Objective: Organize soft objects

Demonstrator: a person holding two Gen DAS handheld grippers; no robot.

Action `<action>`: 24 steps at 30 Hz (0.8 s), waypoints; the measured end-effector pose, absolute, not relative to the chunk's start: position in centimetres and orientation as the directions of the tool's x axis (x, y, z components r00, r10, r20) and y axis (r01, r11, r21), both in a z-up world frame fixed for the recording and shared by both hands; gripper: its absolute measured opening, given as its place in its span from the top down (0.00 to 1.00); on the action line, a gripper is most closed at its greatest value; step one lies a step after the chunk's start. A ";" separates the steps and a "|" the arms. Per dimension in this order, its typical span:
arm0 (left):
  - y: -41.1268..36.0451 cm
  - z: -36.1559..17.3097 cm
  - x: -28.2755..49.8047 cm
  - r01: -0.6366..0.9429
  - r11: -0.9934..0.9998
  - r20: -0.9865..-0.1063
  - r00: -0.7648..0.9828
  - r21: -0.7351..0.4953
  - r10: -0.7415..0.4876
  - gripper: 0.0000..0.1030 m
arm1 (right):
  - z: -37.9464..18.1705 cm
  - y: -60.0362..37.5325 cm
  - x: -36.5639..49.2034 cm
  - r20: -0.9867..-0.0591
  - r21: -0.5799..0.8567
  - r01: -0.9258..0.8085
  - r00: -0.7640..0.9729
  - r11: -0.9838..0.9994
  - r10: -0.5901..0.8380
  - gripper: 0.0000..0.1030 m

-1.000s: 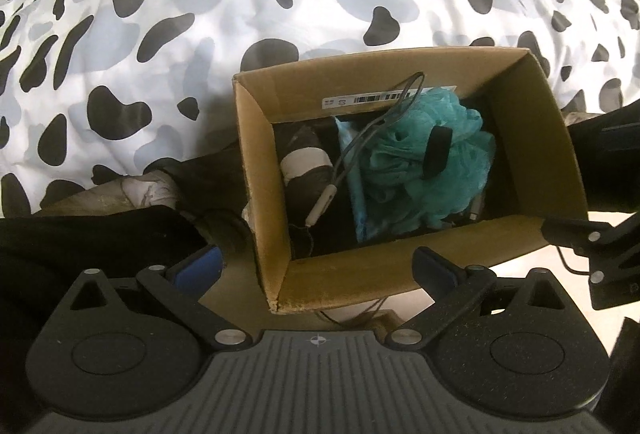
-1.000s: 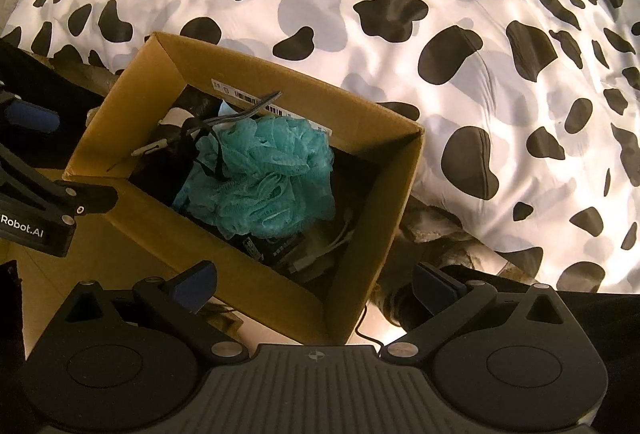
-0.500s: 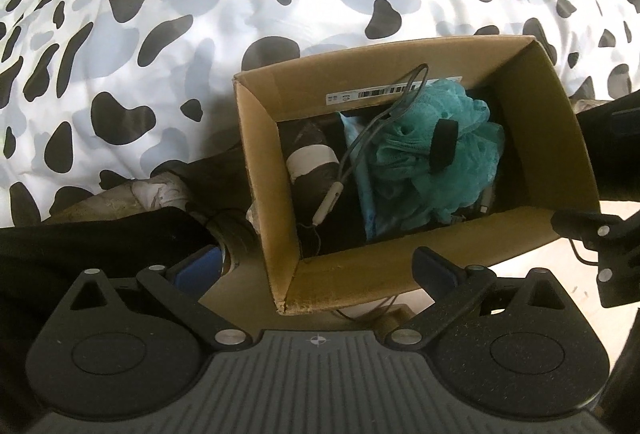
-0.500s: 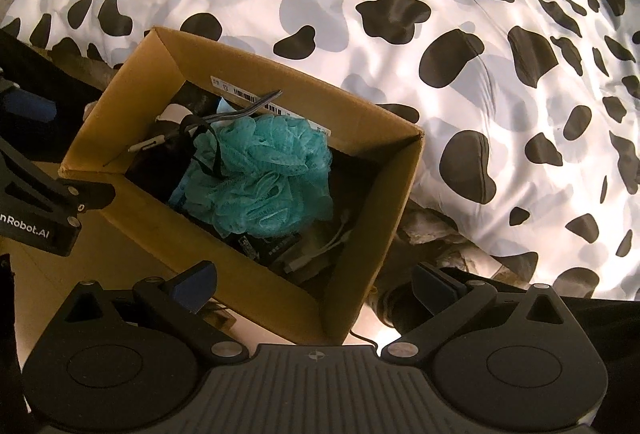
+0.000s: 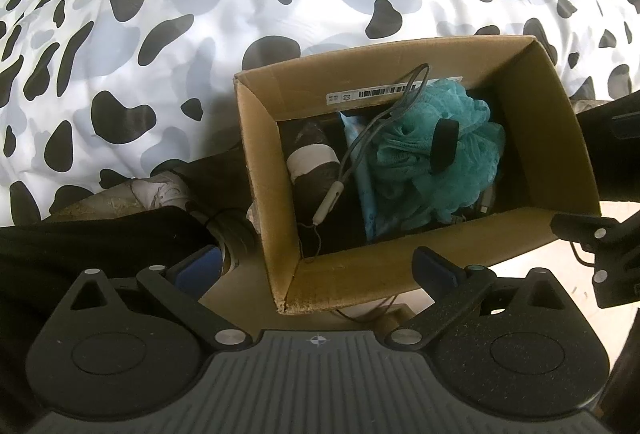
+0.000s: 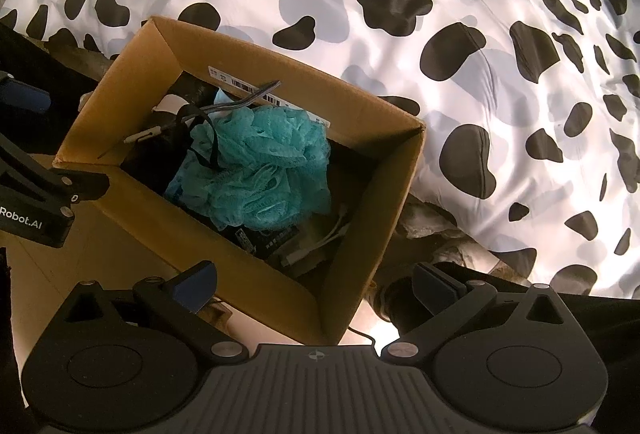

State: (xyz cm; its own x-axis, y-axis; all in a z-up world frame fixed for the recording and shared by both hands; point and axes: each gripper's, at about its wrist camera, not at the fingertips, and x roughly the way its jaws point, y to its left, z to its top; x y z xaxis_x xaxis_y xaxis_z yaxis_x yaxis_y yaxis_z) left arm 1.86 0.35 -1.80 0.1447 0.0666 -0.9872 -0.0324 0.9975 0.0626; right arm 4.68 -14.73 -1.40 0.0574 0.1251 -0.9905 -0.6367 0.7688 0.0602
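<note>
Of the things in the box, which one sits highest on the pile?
The teal mesh bath pouf in the cardboard box. It bulges above the dark striped roll and is crossed only by the grey cable.

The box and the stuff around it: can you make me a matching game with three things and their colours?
Things:
1. bath pouf
2. cardboard box
3. bedspread

Colours:
A. white with black spots
B. teal
C. brown

Pairs: 1-B, 2-C, 3-A
</note>
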 end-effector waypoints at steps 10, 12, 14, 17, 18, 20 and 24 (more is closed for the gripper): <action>0.3 -1.9 1.8 -0.030 0.998 -0.987 0.145 0.061 0.065 0.00 | -1.6 -14.7 4.7 -0.992 0.056 -0.636 0.052 0.770 0.115 0.00; 0.2 -1.9 1.8 -0.028 0.998 -0.987 0.144 0.061 0.064 0.00 | -1.6 -14.7 4.7 -0.992 0.055 -0.636 0.052 0.769 0.114 0.00; 0.3 -1.9 1.8 -0.029 0.998 -0.987 0.145 0.060 0.064 0.00 | -1.6 -14.7 4.7 -0.992 0.055 -0.638 0.051 0.768 0.113 0.00; 0.3 -1.9 1.8 -0.029 0.998 -0.987 0.144 0.061 0.064 0.00 | -1.6 -14.6 4.8 -0.992 0.054 -0.638 0.050 0.768 0.112 0.00; 0.3 -1.9 1.8 -0.029 0.998 -0.987 0.145 0.060 0.064 0.00 | -1.6 -14.6 4.7 -0.992 0.054 -0.638 0.050 0.768 0.111 0.00; 0.2 -1.9 1.9 -0.028 0.998 -0.987 0.146 0.058 0.062 0.00 | -1.6 -14.6 4.7 -0.993 0.054 -0.637 0.049 0.769 0.110 0.00; 0.2 -1.9 1.9 -0.027 0.998 -0.987 0.146 0.058 0.061 0.00 | -1.7 -14.7 4.8 -0.993 0.052 -0.636 0.048 0.770 0.107 0.00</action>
State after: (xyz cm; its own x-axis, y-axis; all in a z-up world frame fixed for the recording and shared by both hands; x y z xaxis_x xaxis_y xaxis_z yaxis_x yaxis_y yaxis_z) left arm 1.88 0.21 -1.88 0.1461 0.0610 -0.9874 -0.0267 0.9980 0.0577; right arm 4.75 -14.69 -1.71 0.0480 0.1065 -0.9931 -0.6358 0.7701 0.0519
